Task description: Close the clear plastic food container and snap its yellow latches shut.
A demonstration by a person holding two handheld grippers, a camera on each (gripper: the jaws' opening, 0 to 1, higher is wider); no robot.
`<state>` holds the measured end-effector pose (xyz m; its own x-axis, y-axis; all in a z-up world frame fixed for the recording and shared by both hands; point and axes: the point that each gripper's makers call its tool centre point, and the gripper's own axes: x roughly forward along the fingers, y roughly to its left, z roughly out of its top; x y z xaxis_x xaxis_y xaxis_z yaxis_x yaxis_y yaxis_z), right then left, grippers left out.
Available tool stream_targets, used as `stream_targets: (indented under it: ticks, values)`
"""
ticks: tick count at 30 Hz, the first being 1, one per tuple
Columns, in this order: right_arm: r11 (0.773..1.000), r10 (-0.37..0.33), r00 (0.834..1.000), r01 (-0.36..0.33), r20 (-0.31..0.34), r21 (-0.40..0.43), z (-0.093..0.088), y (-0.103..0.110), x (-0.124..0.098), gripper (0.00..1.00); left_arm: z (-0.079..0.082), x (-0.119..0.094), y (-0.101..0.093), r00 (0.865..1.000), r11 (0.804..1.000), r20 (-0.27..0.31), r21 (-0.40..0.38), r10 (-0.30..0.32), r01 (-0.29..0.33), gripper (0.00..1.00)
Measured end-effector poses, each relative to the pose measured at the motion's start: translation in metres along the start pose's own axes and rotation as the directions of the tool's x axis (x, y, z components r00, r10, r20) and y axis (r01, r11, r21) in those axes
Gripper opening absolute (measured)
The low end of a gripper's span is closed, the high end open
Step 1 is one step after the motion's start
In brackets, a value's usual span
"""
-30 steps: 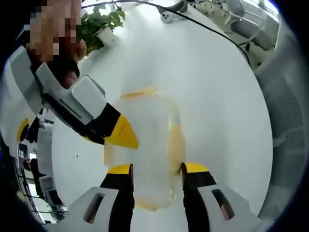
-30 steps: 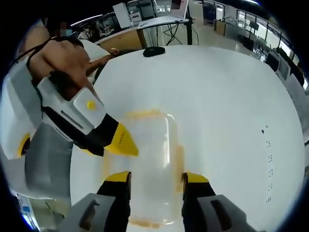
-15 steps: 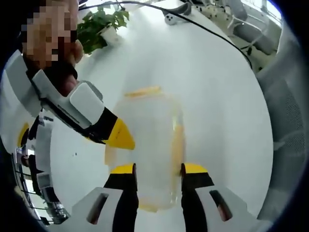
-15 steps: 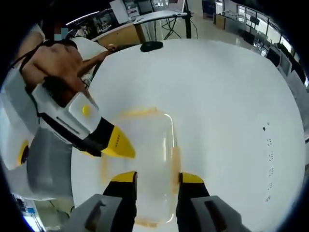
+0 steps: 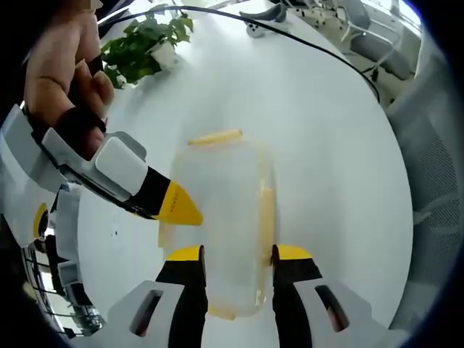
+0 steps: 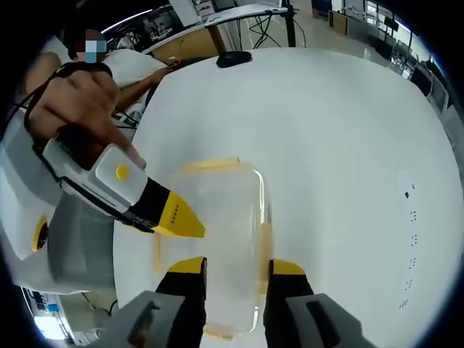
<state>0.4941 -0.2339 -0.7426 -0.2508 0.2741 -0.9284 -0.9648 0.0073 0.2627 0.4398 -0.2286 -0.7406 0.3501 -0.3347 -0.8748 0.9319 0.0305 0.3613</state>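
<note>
The clear plastic container [image 5: 225, 210] lies lid-on on the white table [image 5: 333, 145], with yellow latches at its far end [image 5: 214, 136] and right side [image 5: 267, 214]. My left gripper [image 5: 238, 254] is open, and its yellow-tipped jaws stand over the container's near end. The right gripper [image 5: 183, 210] comes in from the left, its yellow tip at the container's left edge. In the right gripper view the container [image 6: 225, 225] sits under my open right gripper [image 6: 234, 267]. There the left gripper [image 6: 185, 221] touches its left edge.
A potted plant [image 5: 145, 47], a black cable [image 5: 312, 40] and a white device [image 5: 261, 27] lie at the far table edge. Grey chairs [image 5: 435, 181] stand to the right. A black object [image 6: 233, 58] rests far off, and a person's hand [image 6: 80, 101] holds the other gripper.
Both cameras shifted slightly. My own jaws have narrowed a little in each view. The container's right-side yellow latch looks narrower than before. The other gripper's tip stays at the left edge.
</note>
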Motion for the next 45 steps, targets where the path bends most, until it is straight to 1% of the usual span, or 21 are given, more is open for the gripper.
stream_targets:
  ticks: [3, 6, 9, 10, 12, 15, 18, 22, 25, 27, 28, 32, 38, 45]
  values:
    - [1.000, 0.003, 1.000, -0.004, 0.016, 0.009, -0.001, 0.000, -0.002, 0.29, 0.001, -0.001, -0.001, 1.000, 1.000, 0.009, -0.001, 0.006, -0.006, 0.31]
    - [1.000, -0.004, 0.999, 0.004, 0.046, -0.010, 0.001, 0.001, -0.003, 0.30, 0.001, -0.002, -0.002, 1.000, 1.000, 0.017, 0.009, 0.019, -0.019, 0.32]
    - [0.999, -0.032, 0.998, 0.033, 0.052, -0.030, 0.004, 0.002, -0.004, 0.30, 0.000, -0.003, -0.001, 0.999, 1.000, 0.046, 0.002, 0.020, -0.020, 0.33]
    - [0.998, -0.043, 0.998, 0.046, 0.053, -0.053, 0.004, 0.002, -0.004, 0.30, 0.001, -0.004, -0.001, 0.998, 1.000, 0.056, 0.000, 0.017, -0.017, 0.33]
    - [0.998, -0.048, 0.997, 0.050, 0.052, -0.047, 0.005, 0.002, -0.005, 0.30, 0.001, -0.004, -0.001, 0.998, 1.000, 0.059, -0.006, 0.016, -0.016, 0.34]
    - [0.997, -0.060, 0.997, 0.063, 0.052, -0.048, 0.005, 0.001, -0.007, 0.30, 0.003, -0.005, -0.003, 0.999, 0.999, 0.046, 0.033, 0.021, -0.023, 0.33]
    - [0.994, -0.087, 0.995, 0.090, 0.048, -0.068, 0.004, 0.003, -0.009, 0.30, 0.000, -0.008, -0.004, 0.999, 0.998, 0.045, 0.059, 0.010, -0.013, 0.31]
    - [0.991, -0.103, 0.993, 0.108, 0.061, -0.082, 0.006, 0.008, -0.016, 0.33, -0.009, -0.012, -0.003, 1.000, 0.999, 0.027, 0.047, -0.008, 0.006, 0.30]
    - [0.987, -0.127, 0.989, 0.134, 0.076, -0.090, 0.007, 0.008, -0.023, 0.34, -0.015, -0.014, -0.001, 0.999, 1.000, 0.023, 0.015, -0.024, 0.024, 0.36]
    - [0.985, -0.139, 0.987, 0.147, 0.083, -0.093, 0.007, 0.010, -0.027, 0.36, -0.017, -0.017, 0.002, 1.000, 1.000, 0.020, 0.006, -0.024, 0.024, 0.36]
    - [0.981, -0.153, 0.985, 0.161, 0.078, -0.104, 0.005, 0.010, -0.029, 0.36, -0.018, -0.017, 0.003, 1.000, 1.000, 0.019, 0.005, -0.023, 0.023, 0.35]
    - [0.976, -0.168, 0.984, 0.175, 0.061, -0.130, -0.004, 0.017, -0.030, 0.39, -0.019, -0.020, 0.008, 1.000, 1.000, 0.016, 0.004, -0.020, 0.020, 0.37]
    - [0.976, -0.176, 0.982, 0.182, 0.061, -0.118, -0.014, 0.026, -0.033, 0.44, -0.022, -0.021, 0.015, 0.999, 0.999, 0.013, -0.001, -0.032, 0.032, 0.41]
    - [0.972, -0.196, 0.979, 0.201, 0.053, -0.124, -0.024, 0.037, -0.032, 0.49, -0.028, -0.022, 0.022, 0.999, 0.999, 0.007, -0.023, -0.046, 0.046, 0.45]
